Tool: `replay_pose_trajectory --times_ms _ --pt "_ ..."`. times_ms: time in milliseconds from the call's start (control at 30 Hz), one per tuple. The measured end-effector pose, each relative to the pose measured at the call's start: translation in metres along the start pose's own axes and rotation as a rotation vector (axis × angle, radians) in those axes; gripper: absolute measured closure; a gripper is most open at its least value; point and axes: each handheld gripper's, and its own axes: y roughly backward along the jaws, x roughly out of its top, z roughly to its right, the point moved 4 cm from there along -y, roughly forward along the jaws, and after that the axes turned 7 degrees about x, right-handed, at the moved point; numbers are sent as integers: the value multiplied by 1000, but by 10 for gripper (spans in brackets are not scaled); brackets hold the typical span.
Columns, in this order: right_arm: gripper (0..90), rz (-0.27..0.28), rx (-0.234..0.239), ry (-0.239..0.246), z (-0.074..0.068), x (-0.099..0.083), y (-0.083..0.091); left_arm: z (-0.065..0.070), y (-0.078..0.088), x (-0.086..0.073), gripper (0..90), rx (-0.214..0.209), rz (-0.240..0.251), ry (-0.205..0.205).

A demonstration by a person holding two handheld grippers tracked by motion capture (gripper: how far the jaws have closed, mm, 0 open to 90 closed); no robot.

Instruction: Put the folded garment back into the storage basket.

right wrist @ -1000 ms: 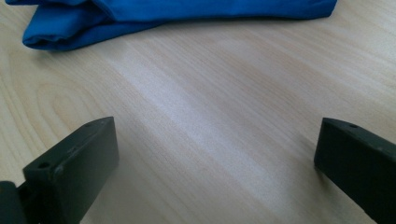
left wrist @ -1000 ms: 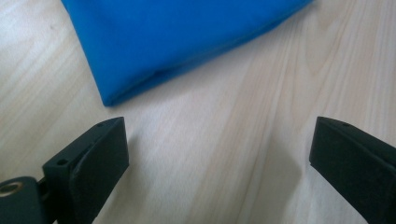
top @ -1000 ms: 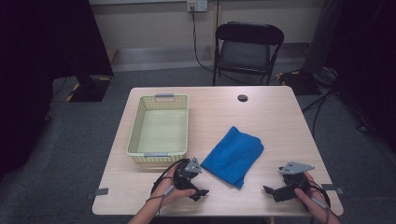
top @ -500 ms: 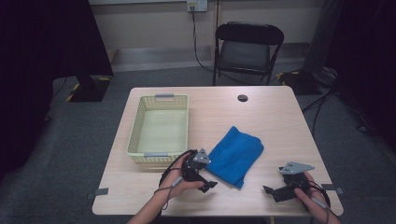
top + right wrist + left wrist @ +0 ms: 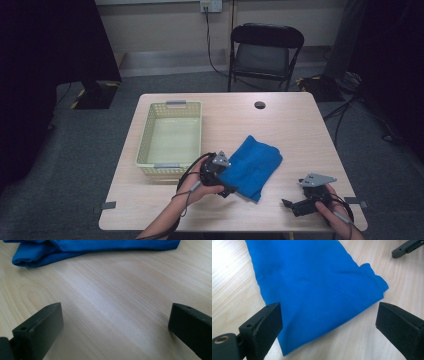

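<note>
The left gripper, jaws wide, hovered at the near edge of the folded blue cloth beside the basket. The right gripper rested apart, jaws wide. Closing shallow might catch one layer, unfolding the cloth.

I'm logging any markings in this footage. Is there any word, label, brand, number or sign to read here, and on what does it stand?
None: no readable text stands anywhere.
Blue cloth: plain, no tag or print in view.
Yellow basket: no label.
Left gripper and right gripper: black jaws bare of markings.
Wooden table: unmarked.
Folding chair: no lettering to make out.
</note>
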Motion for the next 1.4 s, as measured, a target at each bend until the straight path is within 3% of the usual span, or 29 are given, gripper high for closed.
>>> replay_pose_trajectory --times_ms 267,533,633,1400 --pt "0 0 0 0 0 0 0 -2 -11 12 66 14 -7 -7" --pt "0 0 0 0 0 0 0 -3 -25 25 54 20 4 33" --pt "0 0 0 0 0 0 0 -4 -30 31 58 30 5 28" --pt "0 0 0 0 0 0 0 -12 -70 54 196 62 -22 24"
